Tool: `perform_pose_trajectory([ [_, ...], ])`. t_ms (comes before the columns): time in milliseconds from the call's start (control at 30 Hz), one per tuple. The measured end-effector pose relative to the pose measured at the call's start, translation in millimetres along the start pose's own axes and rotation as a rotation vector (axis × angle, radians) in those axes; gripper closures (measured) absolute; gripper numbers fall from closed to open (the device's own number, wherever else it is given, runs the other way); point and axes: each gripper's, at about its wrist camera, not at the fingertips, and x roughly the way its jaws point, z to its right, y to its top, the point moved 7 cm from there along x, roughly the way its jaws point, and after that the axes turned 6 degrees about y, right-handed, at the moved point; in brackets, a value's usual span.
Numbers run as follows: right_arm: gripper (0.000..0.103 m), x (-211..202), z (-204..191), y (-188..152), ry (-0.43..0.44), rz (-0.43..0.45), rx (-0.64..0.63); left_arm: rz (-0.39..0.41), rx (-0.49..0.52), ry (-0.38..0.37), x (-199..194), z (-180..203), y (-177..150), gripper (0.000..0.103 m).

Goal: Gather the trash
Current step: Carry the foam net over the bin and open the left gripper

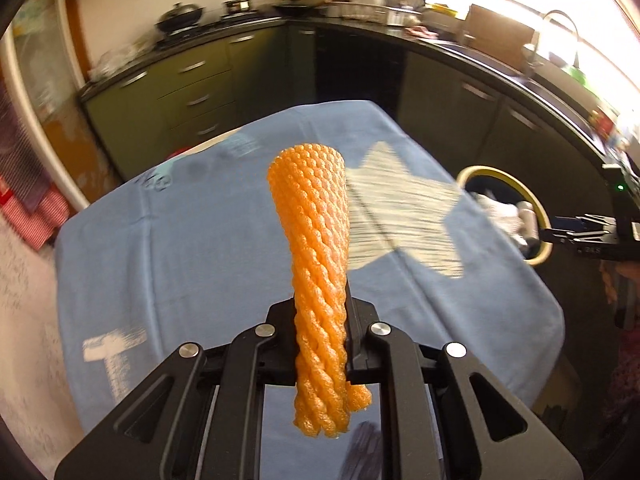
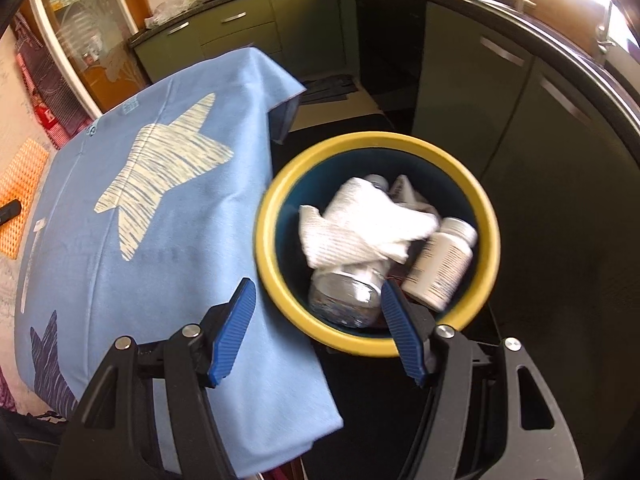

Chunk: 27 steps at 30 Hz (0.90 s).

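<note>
Left wrist view: left gripper [image 1: 320, 344] jaws clamp orange foam net [image 1: 316, 264]; right gripper [image 2: 316, 332] jaws gape wide over bin [image 2: 276, 200].

Your left gripper [image 1: 320, 344] holds the foam net [image 1: 316, 264] upright above the table [image 1: 168, 248], over its near edge. The bin [image 2: 276, 264] stands on the floor just beside the table's right edge. In the bin, the cloth [image 2: 360, 228] lies on top of the jar [image 2: 344, 296], with the bottle [image 2: 440, 264] to their right. Your right gripper [image 2: 316, 332] hangs above the bin's near rim.
</note>
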Motion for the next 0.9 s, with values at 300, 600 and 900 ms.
perform_pose_trajectory([
  [300, 0.039, -27, 46, -28, -0.045, 0.034, 0.090, -0.005, 0.238, -0.209, 15, 135, 57, 0.088],
  [600, 0.039, -39, 76, -52, -0.061, 0.044, 0.158, -0.122, 0.432, -0.307, 82, 271, 93, 0.087],
  [900, 0.038, -43, 86, -62, -0.071, 0.036, 0.185, -0.224, 0.476, -0.310, 150, 338, 106, 0.064],
])
